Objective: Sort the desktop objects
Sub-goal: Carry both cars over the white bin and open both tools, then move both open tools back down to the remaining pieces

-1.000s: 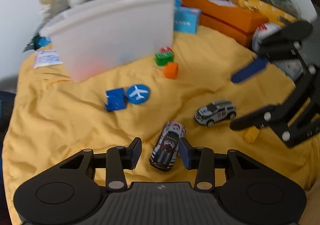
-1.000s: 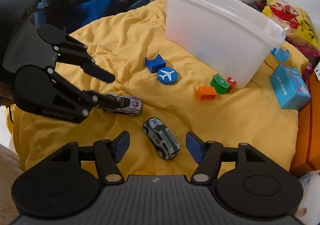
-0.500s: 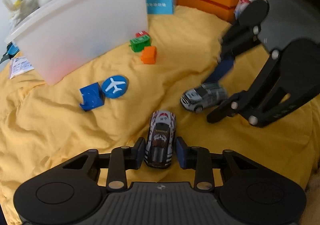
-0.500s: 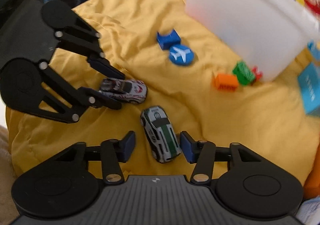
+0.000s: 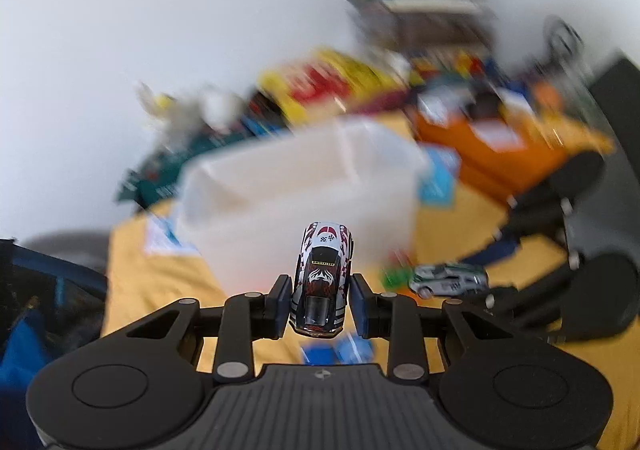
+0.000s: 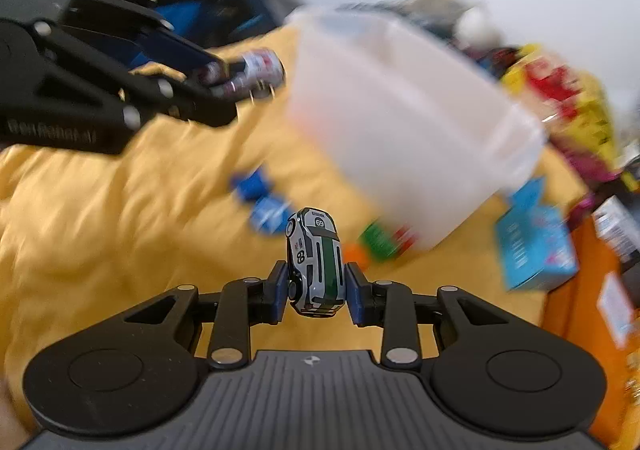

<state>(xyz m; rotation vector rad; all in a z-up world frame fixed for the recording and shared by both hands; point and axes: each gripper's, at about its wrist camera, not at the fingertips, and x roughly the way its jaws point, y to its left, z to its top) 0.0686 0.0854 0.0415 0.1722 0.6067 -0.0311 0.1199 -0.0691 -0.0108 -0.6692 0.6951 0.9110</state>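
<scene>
The left gripper (image 5: 320, 306) clamped a red-and-white toy car (image 5: 322, 282); the right gripper's (image 6: 317, 292) jaws were closing on a grey-green toy car (image 6: 317, 262).

Yellow cloth (image 6: 100, 210); orange box (image 5: 500, 154); blue chair (image 6: 208, 14) behind.

We see a glossy painted shell on the red, white and black toy car (image 5: 322, 282), with a shiny clear window, and the same hard gloss on the grey and green toy car (image 6: 318, 262). The pads (image 5: 281, 304) beside it look like smooth matt blue rubber or plastic, the left gripper (image 5: 320, 306) body matt black plastic with ribbing and small bright metal pins. The bin (image 6: 400, 138) is milky, translucent plastic, smooth-walled. Under it lies a yellow cloth (image 6: 120, 218), soft, matt and wrinkled. The blue box (image 6: 534, 238) looks like printed card, though blurred
</scene>
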